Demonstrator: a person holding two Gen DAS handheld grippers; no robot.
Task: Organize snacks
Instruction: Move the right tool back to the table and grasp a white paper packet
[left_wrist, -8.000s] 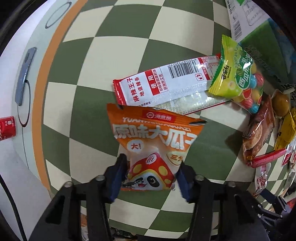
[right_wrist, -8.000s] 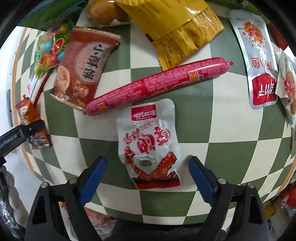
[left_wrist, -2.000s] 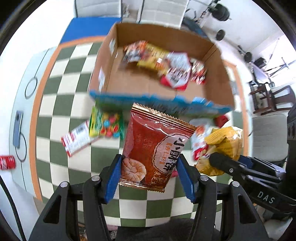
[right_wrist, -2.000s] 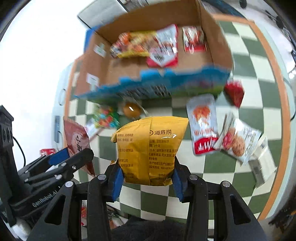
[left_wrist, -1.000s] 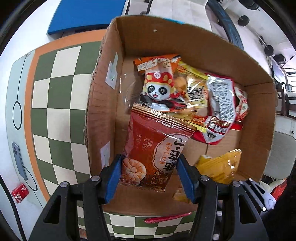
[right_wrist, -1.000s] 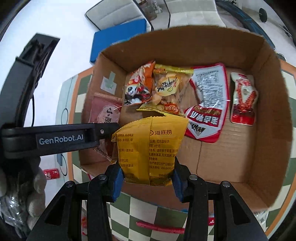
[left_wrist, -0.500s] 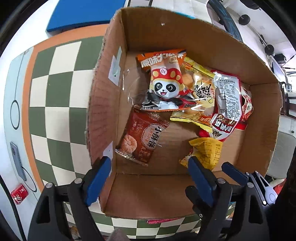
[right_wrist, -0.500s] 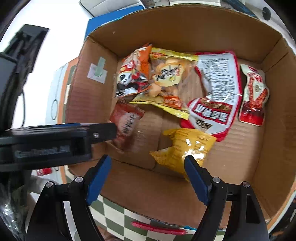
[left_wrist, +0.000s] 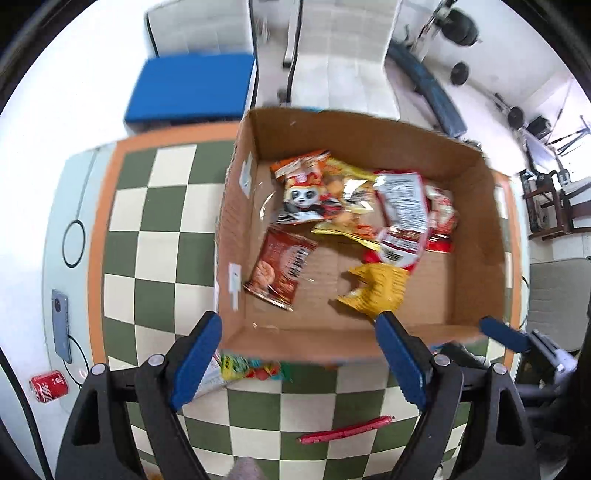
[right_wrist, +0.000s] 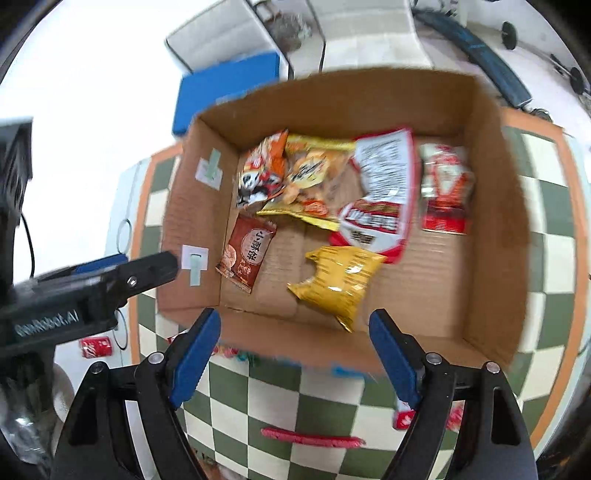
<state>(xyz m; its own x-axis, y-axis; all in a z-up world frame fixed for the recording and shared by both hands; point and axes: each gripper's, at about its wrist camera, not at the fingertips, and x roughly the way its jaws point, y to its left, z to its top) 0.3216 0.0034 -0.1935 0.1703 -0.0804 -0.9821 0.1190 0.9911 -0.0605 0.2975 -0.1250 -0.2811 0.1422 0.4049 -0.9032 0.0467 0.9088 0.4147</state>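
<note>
Fingers of both the left gripper (left_wrist: 297, 356) and right gripper (right_wrist: 295, 352) stand wide, holding nothing, having just opened. Red packet (left_wrist: 280, 267) and yellow packet (right_wrist: 334, 280) lie inside the cardboard box (right_wrist: 495, 258). "GenRobot.AI" lettering marks the left gripper.

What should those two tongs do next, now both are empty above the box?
Probably swing back toward the table for more snacks. Both the left tongs and right tongs gape open with nothing between them, and the red sausage stick and a candy bag lie outside the cardboard box.
</note>
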